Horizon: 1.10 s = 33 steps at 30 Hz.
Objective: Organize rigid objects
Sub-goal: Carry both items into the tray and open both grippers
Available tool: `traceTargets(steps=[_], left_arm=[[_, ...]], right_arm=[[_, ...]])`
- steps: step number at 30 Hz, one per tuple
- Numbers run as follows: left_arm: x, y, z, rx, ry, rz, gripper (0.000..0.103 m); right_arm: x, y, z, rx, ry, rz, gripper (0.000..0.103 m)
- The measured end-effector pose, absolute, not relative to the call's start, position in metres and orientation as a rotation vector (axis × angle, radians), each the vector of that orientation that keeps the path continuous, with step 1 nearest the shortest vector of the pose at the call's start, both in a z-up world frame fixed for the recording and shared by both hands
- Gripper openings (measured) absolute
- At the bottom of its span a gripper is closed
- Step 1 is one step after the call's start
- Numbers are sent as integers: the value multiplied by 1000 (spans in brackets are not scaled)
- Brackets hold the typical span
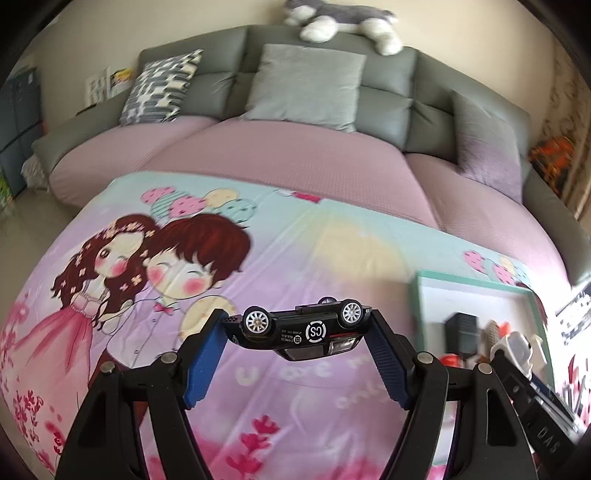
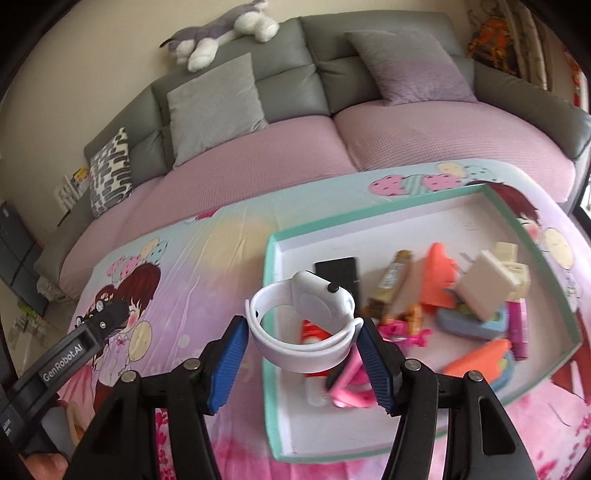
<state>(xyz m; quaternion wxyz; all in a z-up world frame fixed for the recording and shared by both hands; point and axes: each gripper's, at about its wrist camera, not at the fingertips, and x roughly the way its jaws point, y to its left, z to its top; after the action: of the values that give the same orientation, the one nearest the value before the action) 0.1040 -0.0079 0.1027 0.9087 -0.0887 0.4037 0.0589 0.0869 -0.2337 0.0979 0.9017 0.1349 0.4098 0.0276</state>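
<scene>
**A:** What sits closest to the cameras?

**B:** Two black grippers with blue ribbed pads. The left gripper (image 1: 298, 326) has its fingers clamped on the two ends of a black toy car (image 1: 301, 326), which hangs upside down, wheels up, above the table. The right gripper (image 2: 301, 328) has its fingers pressed against the looped band of a white smartwatch (image 2: 306, 325), held above the near left corner of a tray.

**A:** What surface is below them?

**B:** A table under a pink and mint cartoon tablecloth (image 1: 258, 240), printed with a girl, a boy, balloons and flowers. Behind it stands a grey sofa (image 2: 314, 48) with mauve seat covers, a plain grey cushion (image 1: 306, 85), a patterned cushion (image 1: 159, 86) and a lilac cushion (image 2: 413, 70). A grey and white plush dog (image 1: 340, 20) lies along the backrest. The wall is cream.

**A:** Any containers?

**B:** One shallow white tray (image 2: 369, 225) with a mint rim, on the right part of the table. It holds a black rectangular device (image 2: 338, 269), a cream block (image 2: 487, 286), orange and pink plastic pieces, and other small items too blurred to name. In the left wrist view the tray (image 1: 476, 284) appears at the right edge.
</scene>
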Motion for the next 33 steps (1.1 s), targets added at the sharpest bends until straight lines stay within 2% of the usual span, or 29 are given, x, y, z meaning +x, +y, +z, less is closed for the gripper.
traceTargets(steps=[6, 15, 33], left_arm=[[96, -54, 114, -103, 832, 29, 76], [90, -115, 114, 9, 858, -66, 76], [85, -151, 75, 92, 970, -139, 76]], right_arm=[[71, -279, 116, 305, 829, -22, 64], [66, -347, 107, 354, 882, -179, 64], [74, -338, 80, 334, 975, -125, 64]])
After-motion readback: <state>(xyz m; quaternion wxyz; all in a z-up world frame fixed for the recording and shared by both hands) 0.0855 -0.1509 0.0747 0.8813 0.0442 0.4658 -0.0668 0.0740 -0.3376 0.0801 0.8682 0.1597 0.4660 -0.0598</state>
